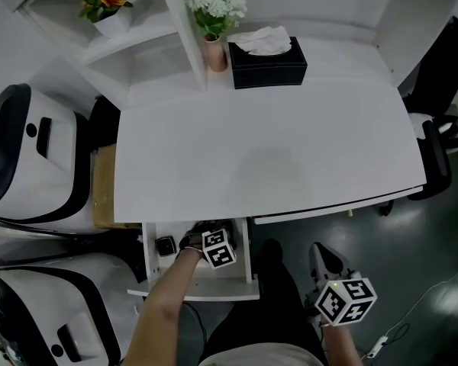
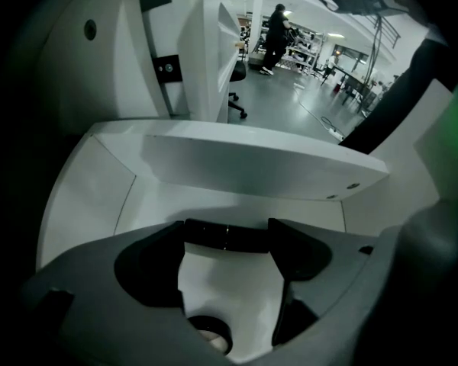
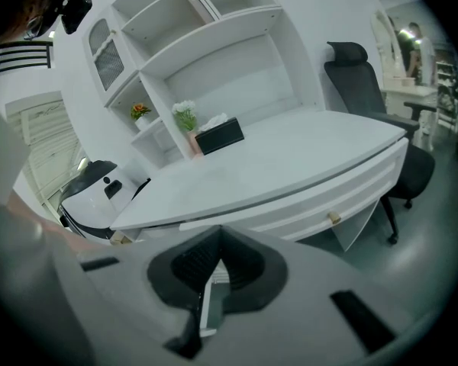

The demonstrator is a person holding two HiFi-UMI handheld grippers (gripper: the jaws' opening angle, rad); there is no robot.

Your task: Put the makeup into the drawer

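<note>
— starting with the head view: seeing a white desk (image 1: 275,151) with a black tissue box (image 1: 267,63) and a vase of white flowers (image 1: 214,21) at the back, and a drawer (image 1: 206,288) standing open under its left front edge.

— finding the left gripper (image 1: 201,237) down inside that drawer, with a small round case (image 1: 165,245) lying on the drawer floor just to its left. spotting the right gripper (image 1: 326,256) well apart, hanging low past the desk's front edge, above the dark floor.

— moving to the left gripper view: looking along the jaws into the white drawer. catching a black makeup tube (image 2: 225,235) spanning crosswise between the jaw tips, each end meeting a tip.

— reading those jaws as standing partly apart and pinching the tube by its ends, low over the drawer floor.

— turning to the right gripper view: seeing the jaws drawn together, showing only a thin slit, gripping nothing.

— facing the desk's front from low down here, with a black office chair (image 3: 359,82) at its right end.
</note>
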